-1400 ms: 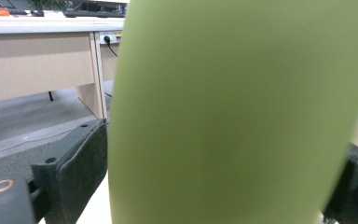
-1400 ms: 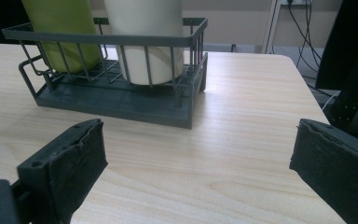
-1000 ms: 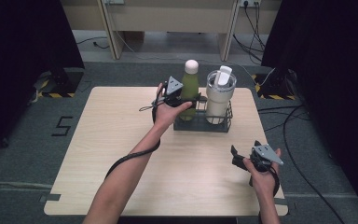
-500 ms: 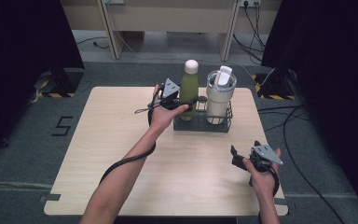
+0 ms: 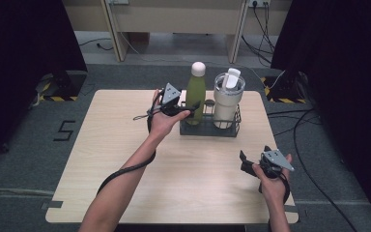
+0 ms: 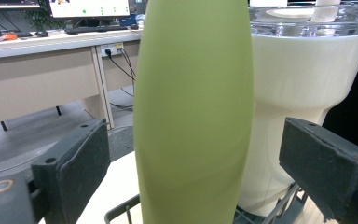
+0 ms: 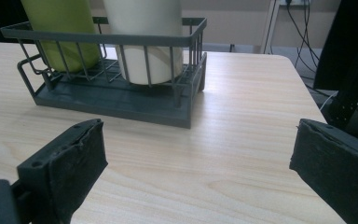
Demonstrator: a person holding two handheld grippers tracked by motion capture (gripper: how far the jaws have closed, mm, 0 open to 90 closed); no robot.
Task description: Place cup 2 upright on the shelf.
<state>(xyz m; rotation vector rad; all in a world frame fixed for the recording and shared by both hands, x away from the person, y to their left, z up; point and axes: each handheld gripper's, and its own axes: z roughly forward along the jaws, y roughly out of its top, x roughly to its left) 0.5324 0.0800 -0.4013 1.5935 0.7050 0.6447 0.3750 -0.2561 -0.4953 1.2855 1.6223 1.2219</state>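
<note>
A green bottle (image 5: 196, 92) with a white cap stands upright in the left end of a dark wire rack (image 5: 207, 128). A white tumbler (image 5: 227, 99) with a clear lid stands beside it in the same rack. My left gripper (image 5: 189, 108) is open at the bottle's left side. In the left gripper view the green bottle (image 6: 193, 112) stands between the jaws with a gap on each side, and the tumbler (image 6: 298, 93) is behind it. My right gripper (image 5: 254, 155) is open near the table's front right, holding nothing. It faces the rack (image 7: 121, 93).
The rack sits at the back centre of a light wooden table (image 5: 125, 159). Black cables (image 5: 299, 125) run over the floor to the right. Desk legs (image 5: 116, 29) stand behind the table. Dark curtains hang on both sides.
My left gripper has drifted slightly to the left while staying open at the bottle. The right gripper has hardly moved.
</note>
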